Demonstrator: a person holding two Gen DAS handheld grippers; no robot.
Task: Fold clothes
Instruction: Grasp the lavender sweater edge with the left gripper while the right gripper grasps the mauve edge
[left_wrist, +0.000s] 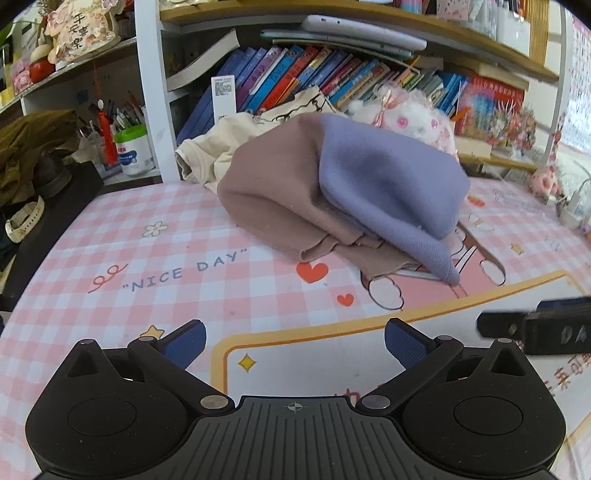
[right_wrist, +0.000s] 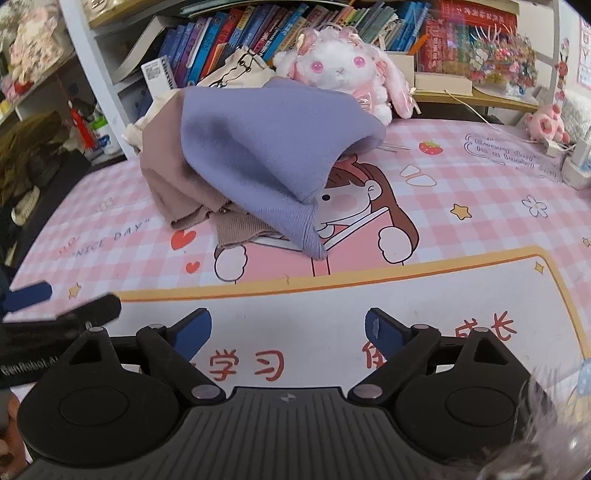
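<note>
A heap of clothes lies on the pink checked desk mat (left_wrist: 147, 258): a purple garment (left_wrist: 388, 181) (right_wrist: 258, 147) draped over a brown one (left_wrist: 277, 199) (right_wrist: 173, 192), with a cream one (left_wrist: 207, 155) behind. My left gripper (left_wrist: 295, 343) is open and empty, low over the mat in front of the heap. My right gripper (right_wrist: 288, 332) is open and empty, also short of the heap. Each gripper shows at the edge of the other's view: the right gripper (left_wrist: 535, 325), the left gripper (right_wrist: 59, 310).
A white plush rabbit (right_wrist: 340, 70) sits behind the heap. Rows of books (left_wrist: 314, 74) fill the shelf at the back. A pen pot (left_wrist: 133, 147) and dark items stand at the left. A small pink toy (right_wrist: 546, 122) and a charger (right_wrist: 580, 155) are at the right.
</note>
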